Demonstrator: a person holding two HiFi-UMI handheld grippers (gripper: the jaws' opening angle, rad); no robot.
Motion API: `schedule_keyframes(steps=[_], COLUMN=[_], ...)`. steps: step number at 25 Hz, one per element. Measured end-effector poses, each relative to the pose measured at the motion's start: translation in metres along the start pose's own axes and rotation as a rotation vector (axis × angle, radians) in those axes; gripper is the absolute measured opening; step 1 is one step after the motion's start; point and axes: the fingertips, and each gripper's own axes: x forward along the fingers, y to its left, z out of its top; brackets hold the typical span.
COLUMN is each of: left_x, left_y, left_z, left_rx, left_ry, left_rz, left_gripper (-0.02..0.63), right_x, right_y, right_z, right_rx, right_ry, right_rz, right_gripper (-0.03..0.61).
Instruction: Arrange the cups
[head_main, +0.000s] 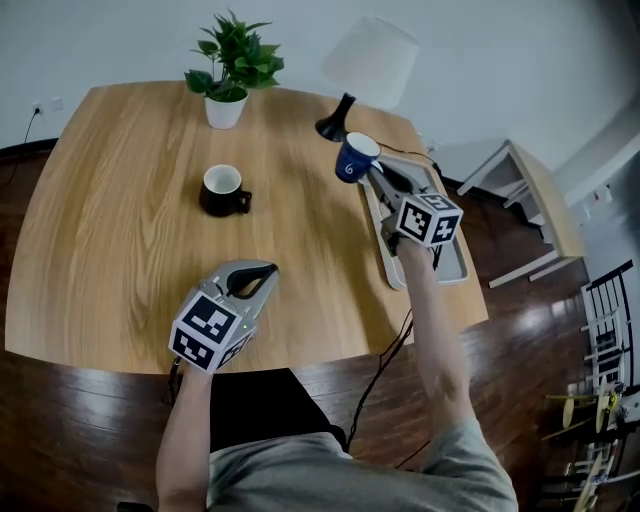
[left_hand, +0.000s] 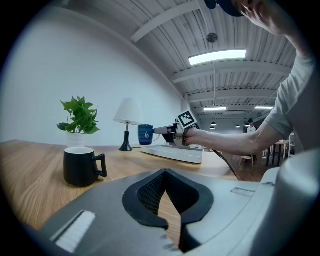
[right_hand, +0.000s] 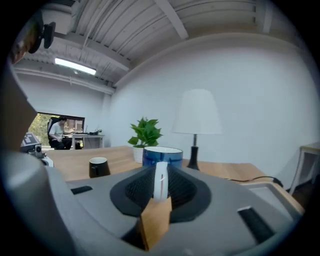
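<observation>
My right gripper (head_main: 371, 173) is shut on the white handle of a blue cup (head_main: 355, 158) and holds it in the air above the far end of the white tray (head_main: 455, 268). In the right gripper view the handle stands pinched between the jaws, with the blue cup (right_hand: 162, 155) upright just beyond them. A black cup (head_main: 222, 190) stands upright on the wooden table (head_main: 120, 230), handle to the right. My left gripper (head_main: 262, 272) rests shut and empty near the table's front edge, pointing toward the black cup (left_hand: 80, 166).
A potted plant (head_main: 235, 65) and a white-shaded lamp (head_main: 368, 65) stand at the table's far edge. A cable runs off the right side past the tray. A white side table (head_main: 530, 200) stands on the floor to the right.
</observation>
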Motion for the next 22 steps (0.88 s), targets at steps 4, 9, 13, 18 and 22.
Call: schedule_keyframes(steps=[4,9,13,18,22], left_x=[0.0,-0.001,0.001,0.001,0.0], left_y=[0.0,0.0,0.0,-0.002,-0.001], left_z=[-0.001,-0.003,-0.002,-0.003,-0.002], left_rx=[0.001,0.0,-0.001,-0.001,0.002], left_ry=[0.005,0.006,0.004,0.005,0.006], left_rz=[-0.001,0.0,0.0,-0.001,-0.003], left_gripper=[0.008,0.009,0.008,0.009,0.009], right_x=[-0.029,-0.035,-0.023,-0.013,-0.018], right_y=[-0.092,-0.14,-0.149,-0.164,-0.168], right_z=[-0.011,-0.047,-0.055,-0.064,-0.072], right_rx=[0.072,0.065,-0.005,-0.026,-0.015], right_ry=[0.024,0.117,0.124,0.106,0.118], right_rz=[-0.157,-0.238,-0.243,-0.239,-0.22], right_gripper=[0.075,0.075,0.075,0.075,0.075])
